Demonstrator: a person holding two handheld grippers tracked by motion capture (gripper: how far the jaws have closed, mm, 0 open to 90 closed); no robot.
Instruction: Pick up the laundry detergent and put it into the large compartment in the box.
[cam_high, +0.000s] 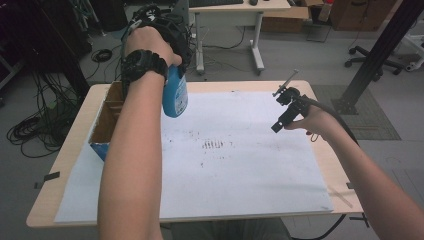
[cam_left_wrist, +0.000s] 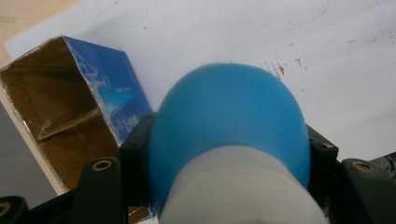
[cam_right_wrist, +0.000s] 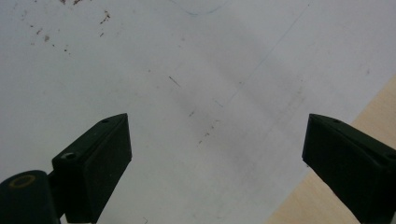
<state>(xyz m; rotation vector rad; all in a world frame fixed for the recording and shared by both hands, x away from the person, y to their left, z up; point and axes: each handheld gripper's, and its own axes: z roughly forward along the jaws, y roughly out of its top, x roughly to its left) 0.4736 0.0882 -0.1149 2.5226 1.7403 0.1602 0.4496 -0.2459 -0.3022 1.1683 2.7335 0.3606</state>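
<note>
The blue bottle (cam_high: 175, 95) hangs in the air over the white sheet (cam_high: 240, 165), at about ten o'clock from the sheet's middle, clamped in my left hand-held gripper (cam_high: 167, 37). In the left gripper view its rounded blue body (cam_left_wrist: 229, 121) sits squeezed between both black jaws, the white part nearest the camera. Just beside it at nine o'clock lies an open cardboard box (cam_high: 107, 120), blue outside and brown inside, resting on the sheet's left edge and the desk (cam_high: 65, 165). Its open mouth (cam_left_wrist: 56, 116) shows at the lower left of the left gripper view, close under the bottle. At three o'clock, well apart, my right hand-held gripper (cam_high: 285, 112) hovers with jaws spread wide and nothing between them, above the sheet near its right edge. A patch of brown specks (cam_high: 217, 145) marks the sheet's centre.
</note>
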